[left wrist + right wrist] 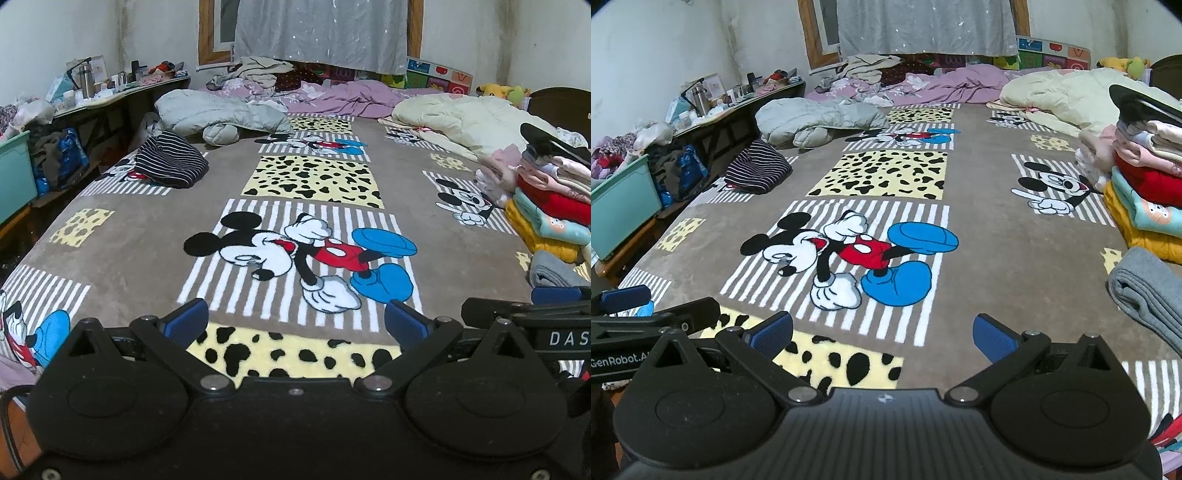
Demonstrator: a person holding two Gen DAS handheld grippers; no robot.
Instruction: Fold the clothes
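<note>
Beyond the cartoon-mouse blanket's [295, 206] central figure, at its far left edge, lies the crumpled striped garment [168, 158]. Left gripper [295, 321] and right gripper [882, 336] hover near the blanket's near edge, fingers spread, empty. Risk: reaching across could brush the folded stack [550, 199] on the blanket's right, toppling it.

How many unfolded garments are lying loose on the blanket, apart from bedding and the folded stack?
1: the striped garment crumpled at the blanket's far left edge. More may be hidden in the bedding heap at the head.
</note>
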